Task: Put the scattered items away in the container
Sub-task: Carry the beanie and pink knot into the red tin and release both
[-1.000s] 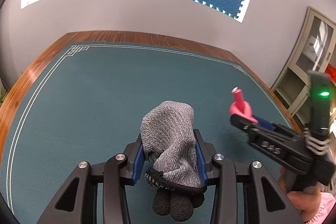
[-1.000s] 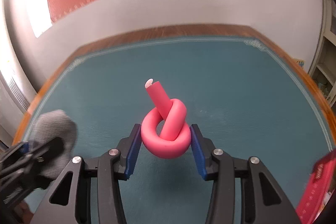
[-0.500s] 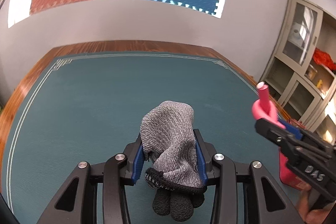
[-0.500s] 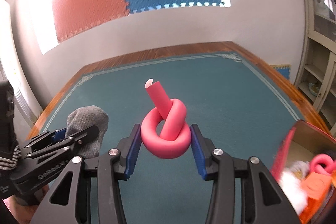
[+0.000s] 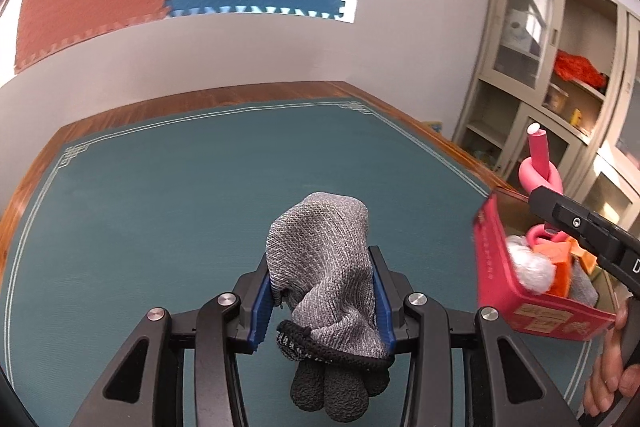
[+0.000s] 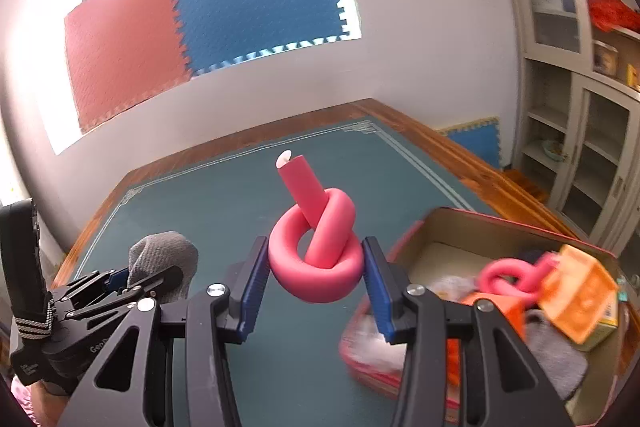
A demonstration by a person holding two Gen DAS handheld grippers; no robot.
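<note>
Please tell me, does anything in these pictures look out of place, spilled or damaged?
Nothing looks spilled or damaged. The grey glove hangs in the left gripper and the knotted pink foam tube sits in the right gripper, both above the table. The red box is upright, though crowded with items piled unevenly.
</note>
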